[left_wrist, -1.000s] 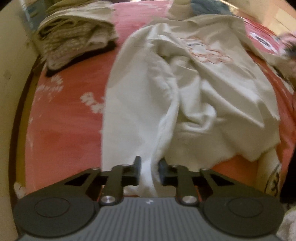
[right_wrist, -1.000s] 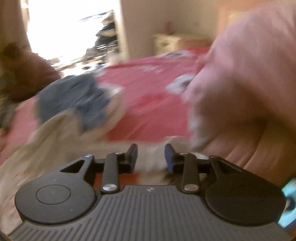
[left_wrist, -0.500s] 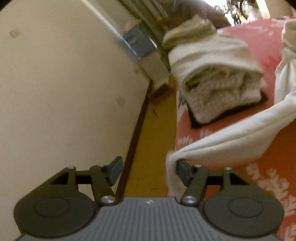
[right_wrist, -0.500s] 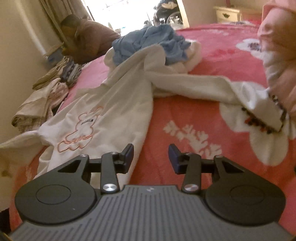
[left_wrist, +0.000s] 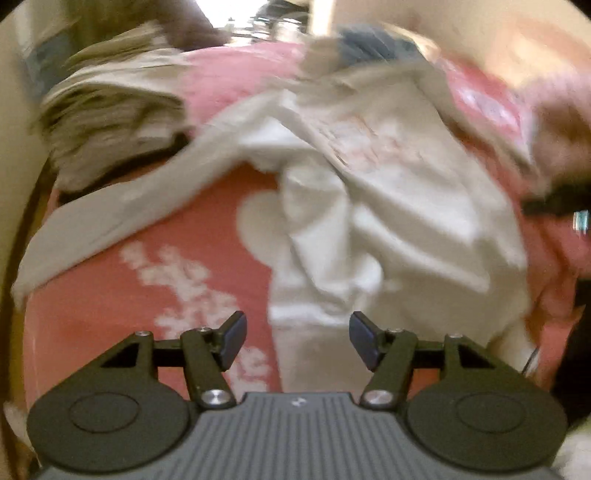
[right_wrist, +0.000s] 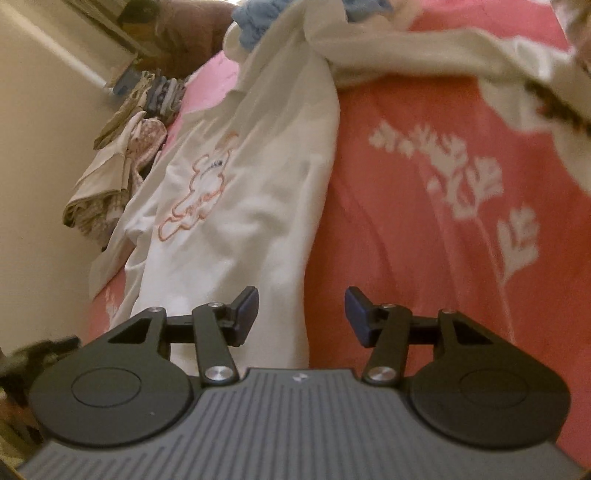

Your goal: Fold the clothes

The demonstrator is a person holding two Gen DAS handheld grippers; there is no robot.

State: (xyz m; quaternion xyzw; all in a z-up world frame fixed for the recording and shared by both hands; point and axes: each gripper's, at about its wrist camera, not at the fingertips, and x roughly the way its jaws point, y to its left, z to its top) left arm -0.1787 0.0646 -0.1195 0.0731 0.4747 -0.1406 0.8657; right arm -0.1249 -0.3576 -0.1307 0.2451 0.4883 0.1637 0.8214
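A white shirt [right_wrist: 236, 206] with an orange bear outline lies spread on the red flowered bedspread [right_wrist: 424, 240]. My right gripper [right_wrist: 301, 310] hovers low over the shirt's near hem. Its jaws are opening, and the hem's edge lies under the gap with no pad pressing on it. In the blurred left wrist view the same shirt [left_wrist: 399, 192] is rumpled, with one sleeve [left_wrist: 110, 218] stretched out to the left. My left gripper [left_wrist: 297, 332] hangs over the shirt's near end. Its jaws are also opening, with nothing clamped between them.
A stack of folded clothes [left_wrist: 110, 122] sits at the bed's far left by the wall [right_wrist: 37, 147]. A blue garment [right_wrist: 255, 18] lies beyond the shirt's collar. A white piece with dark trim [right_wrist: 546, 96] lies at the right, and a pink bundle [left_wrist: 554, 129] sits at the right edge.
The left gripper let go of the white sleeve and swung from the wall side back over the shirt, jaws spreading. The right gripper dropped toward the shirt's hem and its jaws widened.
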